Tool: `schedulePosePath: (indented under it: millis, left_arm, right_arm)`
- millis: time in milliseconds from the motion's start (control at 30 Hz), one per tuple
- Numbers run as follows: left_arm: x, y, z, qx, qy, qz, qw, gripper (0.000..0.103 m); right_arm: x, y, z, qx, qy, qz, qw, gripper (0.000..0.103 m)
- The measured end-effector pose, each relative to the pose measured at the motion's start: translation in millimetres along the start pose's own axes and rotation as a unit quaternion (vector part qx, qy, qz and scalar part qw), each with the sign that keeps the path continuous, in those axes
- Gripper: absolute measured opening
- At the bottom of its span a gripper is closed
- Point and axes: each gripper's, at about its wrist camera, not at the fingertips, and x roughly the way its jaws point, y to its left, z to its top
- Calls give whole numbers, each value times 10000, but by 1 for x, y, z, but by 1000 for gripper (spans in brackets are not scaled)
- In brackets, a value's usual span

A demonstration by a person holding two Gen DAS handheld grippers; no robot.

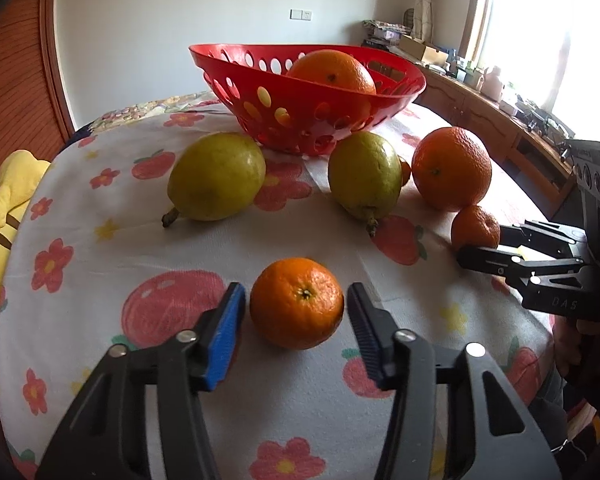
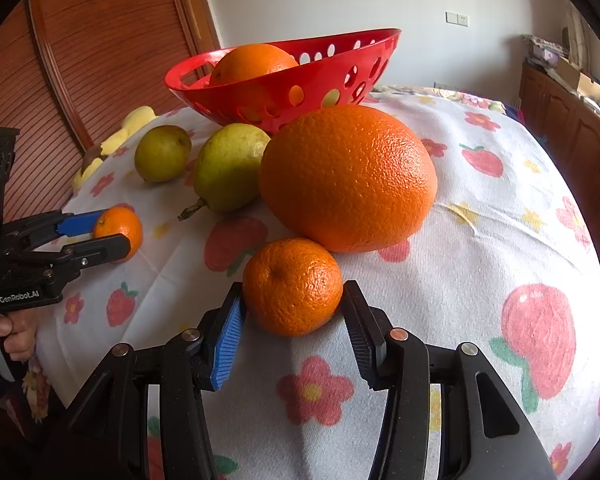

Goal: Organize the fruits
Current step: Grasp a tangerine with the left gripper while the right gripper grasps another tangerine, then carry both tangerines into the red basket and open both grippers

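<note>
A red perforated basket (image 1: 300,104) at the back of the table holds one large orange (image 1: 332,70). My left gripper (image 1: 296,304) is open around a small mandarin (image 1: 297,303) on the cloth, with small gaps either side. My right gripper (image 2: 292,304) brackets a second mandarin (image 2: 292,286), pads at or very near its skin; it also shows in the left wrist view (image 1: 475,227). A large orange (image 2: 348,178) sits just behind it. Two green pears (image 1: 218,176) (image 1: 364,174) lie in front of the basket.
The round table has a white cloth (image 1: 100,248) printed with flowers and strawberries. A yellow plush toy (image 1: 4,208) lies at the left edge. A wooden cabinet with clutter (image 1: 500,104) runs along the right under a bright window.
</note>
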Motion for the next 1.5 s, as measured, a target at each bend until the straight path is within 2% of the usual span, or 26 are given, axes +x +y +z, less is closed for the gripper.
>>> schedulePosePath:
  millis: [633, 733, 1067, 1300, 1500]
  left_arm:
    - [-6, -6, 0, 69, -42, -17, 10000, 45]
    - [-9, -7, 2, 77, -77, -30, 9999, 45]
    - [-17, -7, 10, 47, -206, -61, 9998, 45]
    - [-23, -4, 22, 21, -391, -124, 9992, 45]
    - [-32, 2, 37, -59, -604, -184, 9980, 45]
  right_arm:
    - [1, 1, 0, -18, -6, -16, 10000, 50]
    - [0, 2, 0, -35, 1, 46, 10000, 47]
    - [-7, 16, 3, -214, 14, 215, 9995, 46]
    - [-24, 29, 19, -348, -158, 341, 9987, 46]
    - [-36, 38, 46, -615, -391, 396, 9966, 46]
